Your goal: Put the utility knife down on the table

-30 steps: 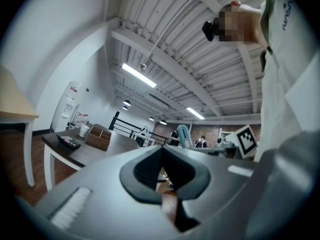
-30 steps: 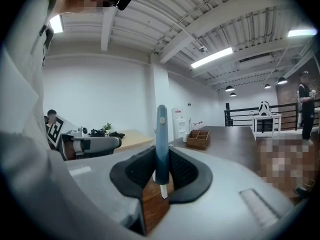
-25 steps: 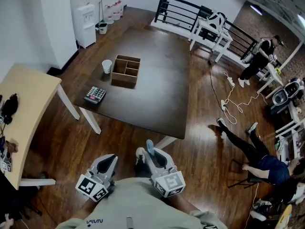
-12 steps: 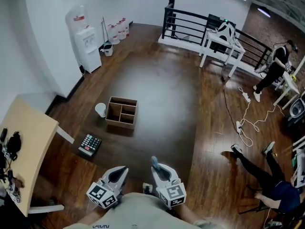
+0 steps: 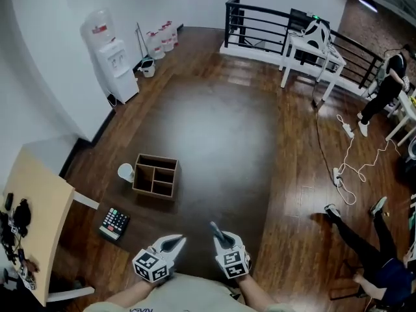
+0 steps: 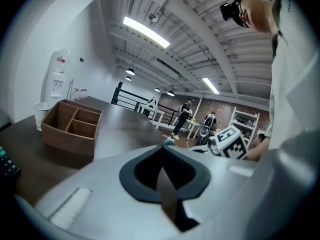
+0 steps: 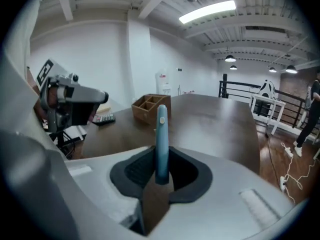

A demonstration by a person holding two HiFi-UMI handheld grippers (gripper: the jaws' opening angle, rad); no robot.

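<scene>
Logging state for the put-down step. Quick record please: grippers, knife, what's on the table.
left gripper: shut, empty
right gripper: shut on knife
knife: blue, sticks out past the jaws, not yet on table
table: dark, holds box, cup, calculator
box: wooden, divided, open top
cup: upright, beside box
calculator: near table corner
</scene>
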